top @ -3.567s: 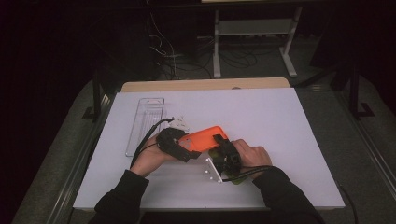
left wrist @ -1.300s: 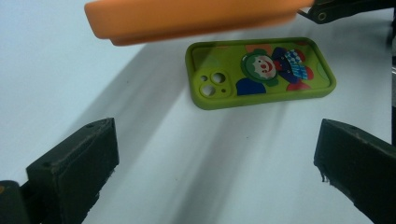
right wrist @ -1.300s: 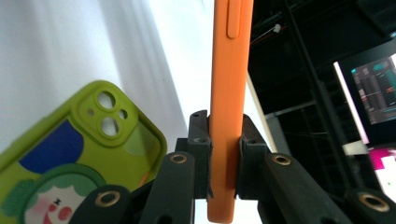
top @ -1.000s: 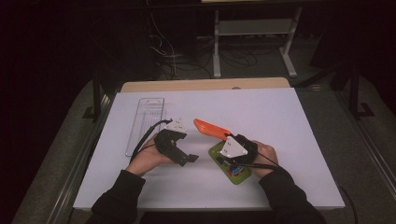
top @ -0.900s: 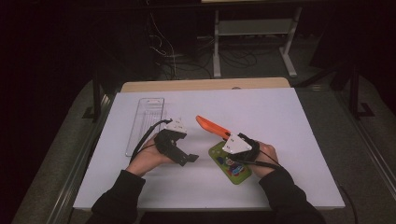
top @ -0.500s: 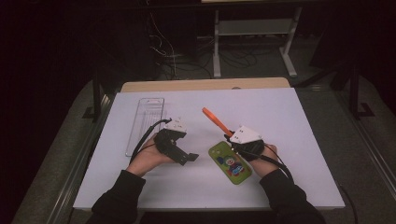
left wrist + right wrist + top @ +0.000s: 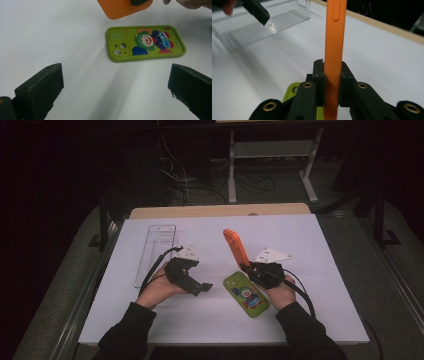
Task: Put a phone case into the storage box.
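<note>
The right gripper (image 7: 248,268) now grips the orange case (image 7: 236,248) by its lower edge, and the case, tilted flatter a second ago, stands nearly upright at centre frame, lifted clear of the green case (image 7: 246,294). That green case lies flat on the desk (image 7: 320,285) just below it, uncovered. The left gripper (image 7: 199,287), jaws wide and empty, has not moved at left of centre. The two cases look fully separated; placing the orange one seems next.
</note>
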### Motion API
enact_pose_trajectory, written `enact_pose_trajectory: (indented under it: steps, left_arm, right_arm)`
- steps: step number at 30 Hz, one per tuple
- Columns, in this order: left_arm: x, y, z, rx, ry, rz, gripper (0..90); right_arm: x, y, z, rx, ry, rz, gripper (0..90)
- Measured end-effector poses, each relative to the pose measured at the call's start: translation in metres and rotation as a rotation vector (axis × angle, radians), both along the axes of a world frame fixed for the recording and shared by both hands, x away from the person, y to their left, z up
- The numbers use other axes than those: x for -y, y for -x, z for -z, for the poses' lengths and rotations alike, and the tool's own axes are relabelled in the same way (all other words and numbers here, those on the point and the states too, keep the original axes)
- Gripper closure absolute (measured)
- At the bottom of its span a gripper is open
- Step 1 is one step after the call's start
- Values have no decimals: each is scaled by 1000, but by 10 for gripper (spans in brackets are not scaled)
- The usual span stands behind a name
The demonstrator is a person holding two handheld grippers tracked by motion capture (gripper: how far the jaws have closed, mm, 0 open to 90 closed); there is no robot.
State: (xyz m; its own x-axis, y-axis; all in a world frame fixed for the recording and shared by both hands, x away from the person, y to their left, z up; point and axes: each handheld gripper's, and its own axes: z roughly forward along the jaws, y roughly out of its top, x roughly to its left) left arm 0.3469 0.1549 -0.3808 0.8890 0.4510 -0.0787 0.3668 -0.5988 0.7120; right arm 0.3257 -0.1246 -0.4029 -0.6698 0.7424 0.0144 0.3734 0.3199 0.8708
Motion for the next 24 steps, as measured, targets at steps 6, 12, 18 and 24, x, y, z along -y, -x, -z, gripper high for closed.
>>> enact_pose_trajectory:
  steps: [6, 12, 18, 24]
  left_arm:
    - [-1, -1, -1, -3, 23, -27, 0]
    - [-4, -6, -14, -6, 140, -73, 0]
    - [-1, -16, -25, -9, 197, -91, 0]
    - [7, -27, -36, -3, 218, -83, 0]
  right_arm:
    - [4, -3, 3, -75, -129, 18, 782]
    - [3, 1, 4, -91, -160, 28, 782]
    - [0, 5, 0, -92, -197, 36, 783]
    - [-2, 6, -1, -92, -203, 28, 783]
